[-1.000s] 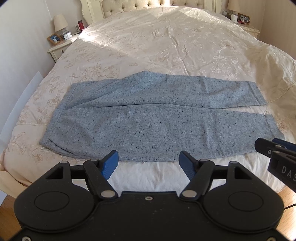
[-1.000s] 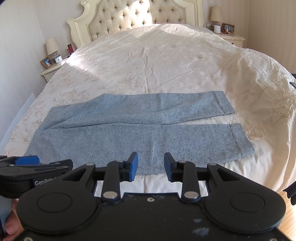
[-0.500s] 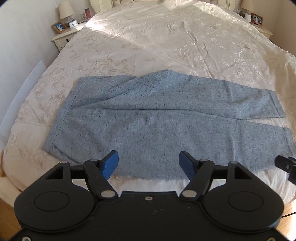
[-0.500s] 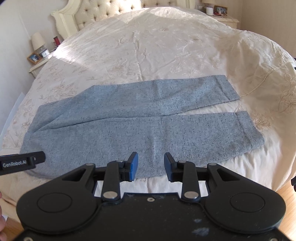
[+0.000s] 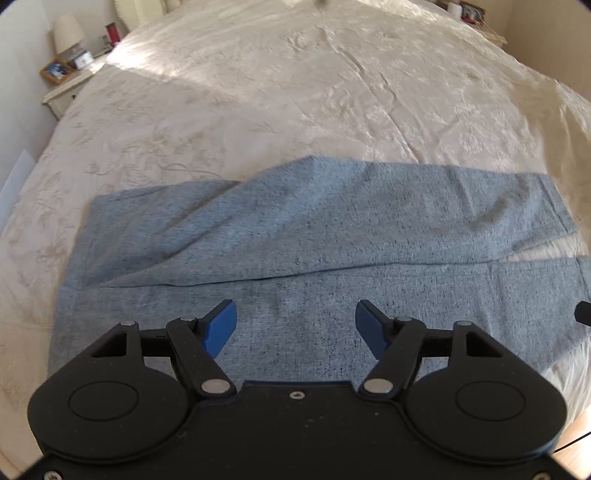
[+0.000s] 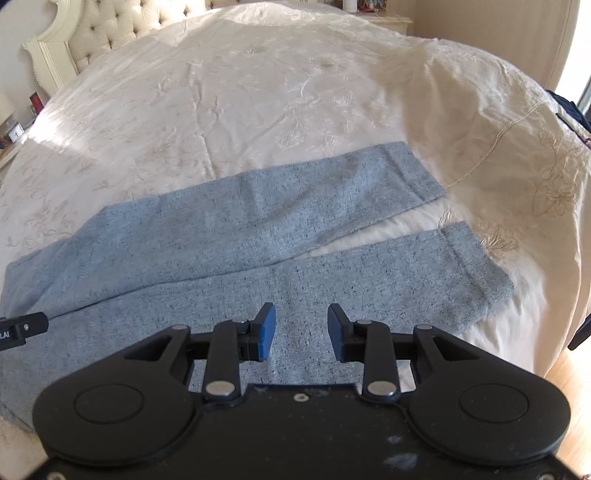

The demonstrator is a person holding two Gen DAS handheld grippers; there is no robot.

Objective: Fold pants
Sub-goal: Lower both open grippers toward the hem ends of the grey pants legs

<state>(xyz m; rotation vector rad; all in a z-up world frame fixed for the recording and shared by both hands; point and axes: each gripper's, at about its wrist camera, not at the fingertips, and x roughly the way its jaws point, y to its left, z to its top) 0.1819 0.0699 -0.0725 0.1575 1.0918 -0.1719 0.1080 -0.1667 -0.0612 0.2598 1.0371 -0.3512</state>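
Grey-blue speckled pants (image 5: 295,236) lie flat across the near part of the bed, waistband at the left, both legs running right with a narrow gap between the cuffs. They also show in the right wrist view (image 6: 258,229). My left gripper (image 5: 295,326) is open and empty, hovering over the near leg close to the seat. My right gripper (image 6: 301,326) is open and empty, over the near leg's middle. The far leg's cuff (image 6: 413,173) and the near leg's cuff (image 6: 476,266) lie to the right of it.
The cream embroidered bedspread (image 5: 295,92) covers the whole bed. A nightstand (image 5: 62,88) with a lamp and a photo frame stands at the far left. A tufted headboard (image 6: 96,33) is at the back. Wooden floor (image 6: 569,373) shows at the right.
Both grippers have moved forward and down from the bed's near edge to over the pants' near leg. Their jaws stay open.
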